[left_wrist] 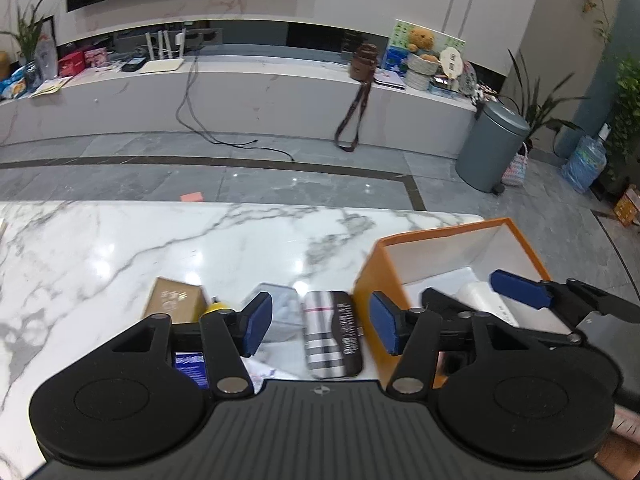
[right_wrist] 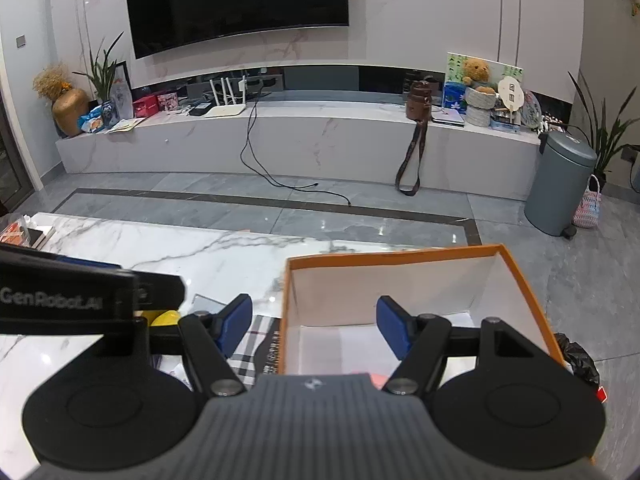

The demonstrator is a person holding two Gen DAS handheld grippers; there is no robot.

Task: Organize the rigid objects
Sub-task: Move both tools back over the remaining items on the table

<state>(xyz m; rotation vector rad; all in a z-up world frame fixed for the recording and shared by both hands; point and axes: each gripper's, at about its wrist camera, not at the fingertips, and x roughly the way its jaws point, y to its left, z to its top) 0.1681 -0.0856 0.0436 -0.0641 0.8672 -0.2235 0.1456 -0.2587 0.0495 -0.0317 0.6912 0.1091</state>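
Both grippers, left (left_wrist: 322,322) and right (right_wrist: 314,330), gape empty. Between left's pads lies the plaid case (left_wrist: 332,336) on the tabletop (left_wrist: 120,248), beside the orange box (right_wrist: 400,268) at its right edge. Picking seems next: descend, clamp, carry boxward.

The box (right_wrist: 516,276) is orange outside and white inside. The case (left_wrist: 332,334) has grey, white and black checks with a pink line. The table (left_wrist: 120,248) is white marble with grey veins.

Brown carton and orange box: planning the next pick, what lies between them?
Left wrist view: a clear plastic case and a plaid case lie between brown carton and orange box.
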